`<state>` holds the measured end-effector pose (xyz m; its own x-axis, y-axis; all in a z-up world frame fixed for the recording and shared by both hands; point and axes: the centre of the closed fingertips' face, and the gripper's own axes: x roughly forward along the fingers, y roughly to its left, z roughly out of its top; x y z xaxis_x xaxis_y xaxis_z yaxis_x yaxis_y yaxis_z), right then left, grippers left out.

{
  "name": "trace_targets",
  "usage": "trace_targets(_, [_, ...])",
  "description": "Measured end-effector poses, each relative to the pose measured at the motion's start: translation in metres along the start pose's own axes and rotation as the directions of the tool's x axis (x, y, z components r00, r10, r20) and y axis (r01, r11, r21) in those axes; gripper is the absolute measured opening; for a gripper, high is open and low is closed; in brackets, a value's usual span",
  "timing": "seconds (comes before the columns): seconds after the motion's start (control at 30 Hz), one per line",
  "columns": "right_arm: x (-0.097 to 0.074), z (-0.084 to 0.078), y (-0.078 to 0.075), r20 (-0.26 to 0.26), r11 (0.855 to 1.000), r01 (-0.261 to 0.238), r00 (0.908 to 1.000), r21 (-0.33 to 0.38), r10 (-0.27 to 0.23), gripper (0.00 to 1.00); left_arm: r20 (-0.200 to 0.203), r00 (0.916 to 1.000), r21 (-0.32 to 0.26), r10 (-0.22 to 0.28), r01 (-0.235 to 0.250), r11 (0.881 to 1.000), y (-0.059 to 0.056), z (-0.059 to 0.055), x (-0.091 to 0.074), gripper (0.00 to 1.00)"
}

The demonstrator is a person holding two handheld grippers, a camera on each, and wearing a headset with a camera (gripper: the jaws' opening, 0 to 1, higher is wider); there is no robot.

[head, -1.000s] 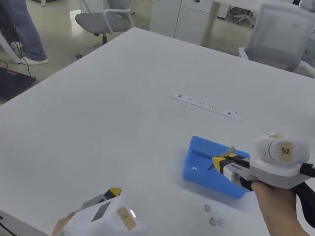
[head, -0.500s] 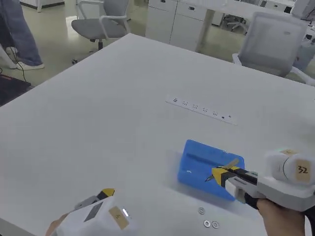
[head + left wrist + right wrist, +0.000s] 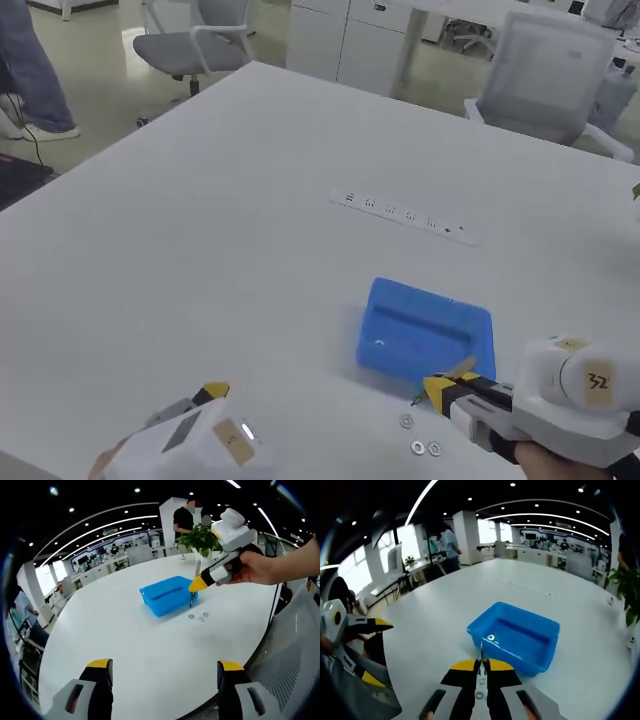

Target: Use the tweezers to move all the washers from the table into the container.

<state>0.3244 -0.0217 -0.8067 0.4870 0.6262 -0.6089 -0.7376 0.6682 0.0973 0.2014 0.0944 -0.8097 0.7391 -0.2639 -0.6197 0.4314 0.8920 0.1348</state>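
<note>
Although they read as little more than pale rings in the head view, 3 washers (image 3: 406, 421) lie on the white table (image 3: 230, 230) just below the tips of the tweezers (image 3: 481, 652). 1 sits nearest the tips and 2 lie side by side further back, toward the hand (image 3: 560, 468) holding the tool. In the right gripper view these washers fall under the jaws and are partly covered, so only bits of them can be made out. A lone washer (image 3: 491, 637) rests on the floor of the blue container (image 3: 520, 630), just ahead of the tips.

The tweezers are clamped in the right gripper (image 3: 481, 666), whose yellow-tipped jaws are pressed nearly together on them. Only a thin sliver pokes forward; the rest is buried between the jaws. From the left gripper view the tweezers slant down between the container's near wall and the washers. Whether the tips touch the table or carry anything is too fine to tell.

The left gripper (image 3: 165, 666) has its jaws spread wide with nothing between them, well off to the tool's left over bare table. In the head view its body is cut by the bottom edge.

Beyond the container from the tool, a power strip (image 3: 405, 215) sits in the tabletop, its sockets blurred. Grey chairs (image 3: 555, 75) stand past the far edge.
</note>
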Motion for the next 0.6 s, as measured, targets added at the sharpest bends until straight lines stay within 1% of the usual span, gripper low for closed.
trace_targets(0.13, [0.004,-0.008,-0.002,-0.023,1.0,0.002,0.9997,-0.003,-0.002,0.03,0.004,1.0,-0.005,-0.003,0.003,1.0,0.0,0.001,0.0,0.89])
trace_targets(0.2, [0.006,-0.011,-0.003,-0.033,1.0,0.008,0.9994,-0.015,-0.008,0.03,0.003,1.0,-0.008,-0.002,0.002,1.0,0.0,0.001,0.0,0.89])
trace_targets(0.33, [0.009,-0.013,-0.003,-0.043,1.0,0.007,0.999,-0.028,-0.009,0.03,0.003,1.0,-0.006,-0.003,0.003,1.0,0.0,0.001,0.0,0.89])
trace_targets(0.43, [0.011,-0.012,-0.003,-0.043,1.0,0.006,0.9991,-0.02,-0.007,0.03,-0.005,1.0,-0.002,-0.003,0.003,1.0,-0.001,-0.001,0.001,0.89])
trace_targets(0.6, [0.015,-0.016,-0.004,-0.057,1.0,0.01,0.9983,-0.025,-0.011,0.03,-0.005,1.0,-0.001,-0.003,0.003,1.0,-0.001,-0.001,0.001,0.89])
